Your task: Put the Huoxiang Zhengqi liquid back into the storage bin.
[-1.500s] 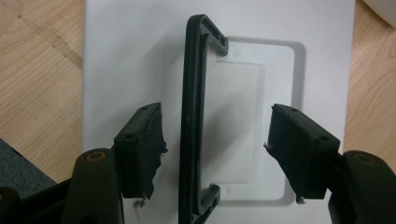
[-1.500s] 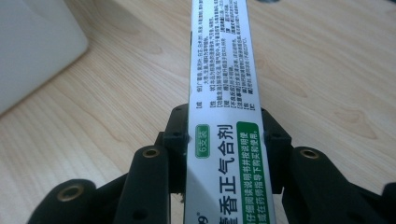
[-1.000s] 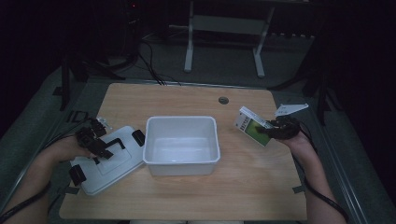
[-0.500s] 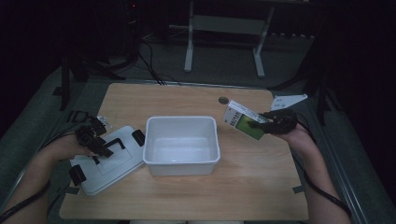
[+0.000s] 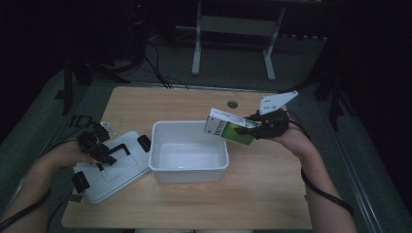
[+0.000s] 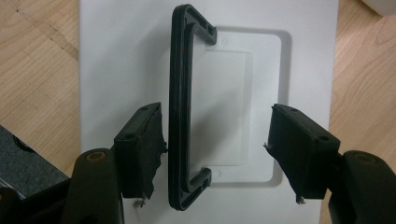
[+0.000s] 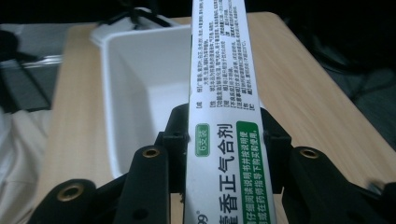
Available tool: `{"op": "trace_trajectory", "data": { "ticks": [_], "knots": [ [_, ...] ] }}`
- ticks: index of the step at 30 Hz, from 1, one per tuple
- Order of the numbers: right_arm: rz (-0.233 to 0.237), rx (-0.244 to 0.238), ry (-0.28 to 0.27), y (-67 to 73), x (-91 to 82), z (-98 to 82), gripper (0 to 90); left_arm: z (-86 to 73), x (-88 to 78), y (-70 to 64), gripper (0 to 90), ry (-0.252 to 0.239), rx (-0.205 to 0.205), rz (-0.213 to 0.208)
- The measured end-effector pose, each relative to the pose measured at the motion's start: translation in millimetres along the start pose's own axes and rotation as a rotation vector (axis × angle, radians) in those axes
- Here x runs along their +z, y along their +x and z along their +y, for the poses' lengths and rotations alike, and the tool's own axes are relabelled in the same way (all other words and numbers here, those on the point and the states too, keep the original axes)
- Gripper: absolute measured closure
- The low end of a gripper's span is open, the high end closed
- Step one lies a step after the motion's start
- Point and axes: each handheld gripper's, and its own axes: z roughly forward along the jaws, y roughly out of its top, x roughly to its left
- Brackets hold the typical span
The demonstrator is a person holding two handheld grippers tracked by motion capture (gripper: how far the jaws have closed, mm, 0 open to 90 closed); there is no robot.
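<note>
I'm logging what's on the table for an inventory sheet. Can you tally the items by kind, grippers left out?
White plastic bin: 1
White lid with black handle and latches: 1
Green and white medicine box, clamped in the right gripper: 1
Total: 3
</note>
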Motion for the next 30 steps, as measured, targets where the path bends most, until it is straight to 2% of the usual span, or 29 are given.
{"op": "trace_trajectory", "data": {
  "ticks": [3,5,6,8,12,20,26,30],
  "knots": [
    [0.043,-0.033,0.008,5.8,12.0,10.0,63.6,-0.6,0.4,-0.2,35.8,0.001,-0.006,-0.001],
    [0.05,-0.042,0.01,6.9,14.9,12.0,63.6,-0.6,0.8,-0.4,35.8,0.002,-0.006,-0.001],
    [0.084,-0.06,0.019,10.8,27.1,18.0,63.6,-0.6,1.5,-0.5,35.8,0.006,-0.002,0.0],
    [0.112,-0.076,0.031,13.3,34.8,21.4,63.6,-1.0,2.2,-0.4,35.8,0.006,-0.002,-0.001],
    [0.147,-0.109,0.041,18.5,49.1,27.7,63.6,-1.8,3.1,0.5,35.8,0.007,-0.003,-0.003],
    [0.221,-0.123,0.062,26.8,79.0,32.5,63.6,-3.9,5.7,0.0,35.8,0.014,-0.002,-0.007],
    [0.255,-0.117,0.111,28.7,102.0,22.0,63.6,-6.1,5.9,0.9,35.8,0.016,-0.008,-0.007],
    [0.284,-0.095,0.143,29.8,117.3,13.1,63.6,-7.2,7.4,1.6,35.7,0.024,-0.009,-0.006]
  ]
}}
